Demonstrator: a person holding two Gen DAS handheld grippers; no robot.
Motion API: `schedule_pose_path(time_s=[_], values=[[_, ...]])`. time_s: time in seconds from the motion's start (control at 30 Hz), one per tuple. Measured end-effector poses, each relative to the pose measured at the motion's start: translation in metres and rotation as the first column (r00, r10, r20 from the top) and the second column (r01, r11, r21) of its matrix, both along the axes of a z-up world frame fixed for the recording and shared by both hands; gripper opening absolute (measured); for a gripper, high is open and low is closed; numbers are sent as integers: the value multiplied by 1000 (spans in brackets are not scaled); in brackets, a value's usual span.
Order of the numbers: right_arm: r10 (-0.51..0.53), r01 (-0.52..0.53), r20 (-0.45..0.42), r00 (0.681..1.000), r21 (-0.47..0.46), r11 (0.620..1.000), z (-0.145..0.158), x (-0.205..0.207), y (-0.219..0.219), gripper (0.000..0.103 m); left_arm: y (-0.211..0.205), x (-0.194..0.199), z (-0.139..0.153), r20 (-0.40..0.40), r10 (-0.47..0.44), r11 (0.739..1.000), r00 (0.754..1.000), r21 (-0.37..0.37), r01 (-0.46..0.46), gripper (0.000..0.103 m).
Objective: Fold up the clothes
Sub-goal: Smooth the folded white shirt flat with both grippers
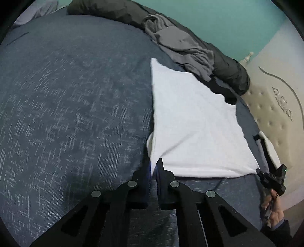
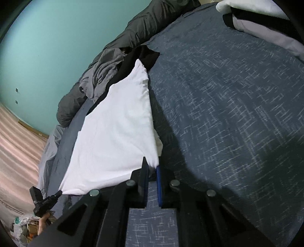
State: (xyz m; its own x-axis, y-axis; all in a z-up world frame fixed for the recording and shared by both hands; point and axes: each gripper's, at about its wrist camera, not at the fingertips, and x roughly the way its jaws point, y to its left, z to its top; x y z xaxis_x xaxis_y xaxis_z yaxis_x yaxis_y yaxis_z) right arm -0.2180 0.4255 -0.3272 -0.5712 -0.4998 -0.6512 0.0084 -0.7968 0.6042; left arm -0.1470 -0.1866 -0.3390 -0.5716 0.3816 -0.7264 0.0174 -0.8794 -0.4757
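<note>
A white garment (image 1: pixel 193 121) lies partly folded on the blue patterned bedcover (image 1: pixel 76 106). My left gripper (image 1: pixel 153 164) is shut on its near left corner, the cloth pinched between the black fingers. At the right edge of the left wrist view a hand holds my right gripper (image 1: pixel 258 171), which pinches the garment's other near corner. In the right wrist view the white garment (image 2: pixel 115 129) runs away to the left, and my right gripper (image 2: pixel 153 166) is shut on its near corner. My left gripper (image 2: pixel 59 192) shows at the lower left, gripping the opposite corner.
A crumpled grey garment (image 1: pixel 182 43) and a dark rolled blanket (image 1: pixel 231 72) lie along the bed's far edge by the teal wall. A padded cream headboard (image 1: pixel 273 106) is at the right. A black cloth (image 2: pixel 144 55) and pillows (image 2: pixel 262 17) lie beyond; clutter (image 2: pixel 24 226) sits on the floor.
</note>
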Motion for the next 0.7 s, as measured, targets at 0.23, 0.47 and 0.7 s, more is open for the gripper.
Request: schedule_pose_path(time_s=[0.23, 0.47, 0.7], values=[[-11, 10, 50, 999, 17, 1000, -14, -2, 1, 6, 1, -2, -8, 33, -28, 1000, 999, -4, 28, 5], [-35, 35, 48, 998, 14, 999, -14, -2, 5, 13, 6, -2, -10, 40, -22, 999, 999, -30, 24, 8], [-122, 127, -42, 992, 151, 980, 14, 10, 7, 38, -2, 2, -3, 34, 26, 1000, 999, -14, -25, 14]])
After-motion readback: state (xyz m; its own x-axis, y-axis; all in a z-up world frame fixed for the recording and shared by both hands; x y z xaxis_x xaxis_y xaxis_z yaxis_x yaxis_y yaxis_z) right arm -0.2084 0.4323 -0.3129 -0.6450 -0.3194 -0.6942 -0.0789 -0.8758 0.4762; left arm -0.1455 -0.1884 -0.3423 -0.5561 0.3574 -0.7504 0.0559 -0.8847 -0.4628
